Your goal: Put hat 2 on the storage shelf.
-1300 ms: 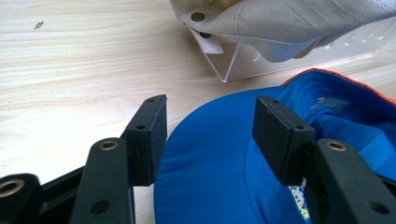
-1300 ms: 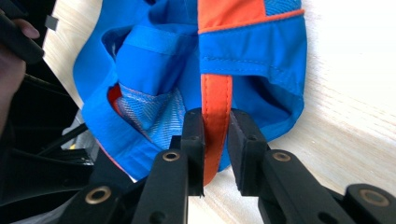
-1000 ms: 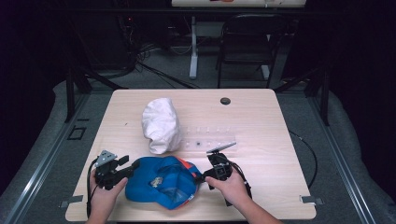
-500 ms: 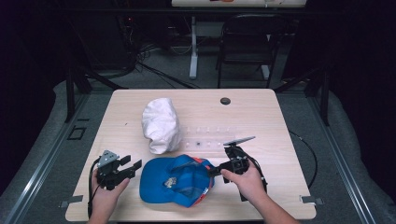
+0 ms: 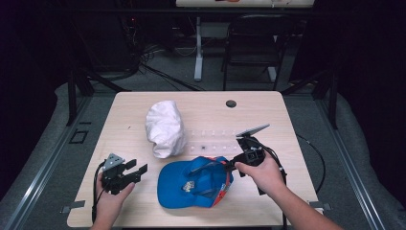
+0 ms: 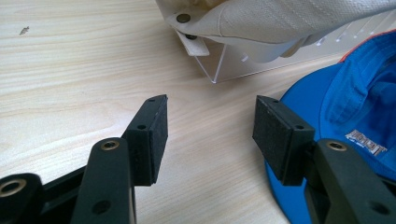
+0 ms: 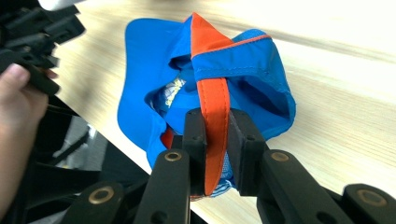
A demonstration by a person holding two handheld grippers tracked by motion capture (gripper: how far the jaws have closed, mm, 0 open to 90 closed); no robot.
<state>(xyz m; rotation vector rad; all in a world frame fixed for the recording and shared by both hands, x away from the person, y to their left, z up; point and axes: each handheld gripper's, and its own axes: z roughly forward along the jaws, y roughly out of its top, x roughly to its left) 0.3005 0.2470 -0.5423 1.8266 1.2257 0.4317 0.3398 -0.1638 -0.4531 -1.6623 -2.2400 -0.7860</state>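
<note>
A dim room with dark grey floor surrounds a pale wooden table [image 5: 287, 120]; a black chair [image 5: 251, 43] and a tangle of cables sit beyond its far edge. The far half of the tabletop is mostly bare, apart from a small dark round grommet [image 5: 231, 103] near the far edge, and wide strips lie free along the left and right sides.

A white cap [image 5: 165, 127] rests left of centre on what seems to be a clear stand, though only a corner of it is plain in the left gripper view. A blue cap [image 5: 194, 182] with an orange strap lies near the front edge, its brim pointing toward the person and well inside the table's rim.

The right gripper [image 5: 229, 166] has its jaws clenched on the orange strap [image 7: 213, 121] at the cap's back, lifting that part off the wood. The left gripper [image 5: 139, 171] sits just left of the blue cap, jaws spread apart with nothing between them, above bare wood.
</note>
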